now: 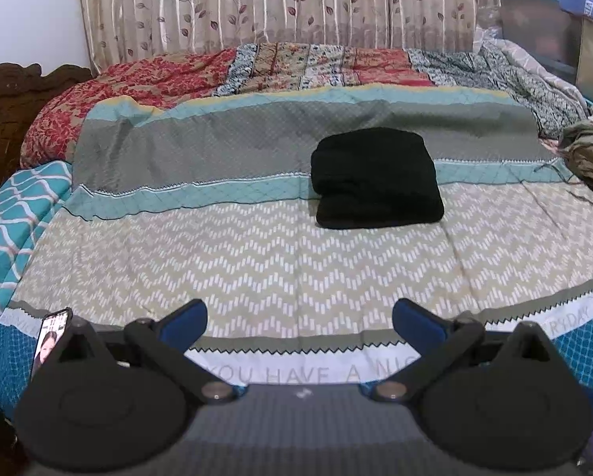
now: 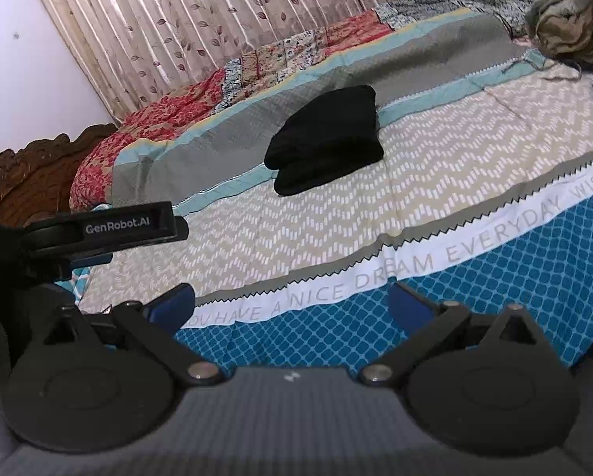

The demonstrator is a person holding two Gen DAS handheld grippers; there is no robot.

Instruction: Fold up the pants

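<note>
Out toward the middle of the bed (image 1: 257,261), the folded black pants (image 1: 375,178) looked soft and floppy, best grabbed by the stacked edges, while our left gripper (image 1: 299,319) and right gripper (image 2: 290,303) hung wide open, empty.

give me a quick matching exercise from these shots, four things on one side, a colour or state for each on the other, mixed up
Things:
1. pants
2. left gripper
3. curtain
4. headboard

Colour or state:
A. carved brown wood
B. black, folded into a compact stack
C. beige with a leaf print
D. open, holding nothing

Pairs: 1-B, 2-D, 3-C, 4-A
</note>
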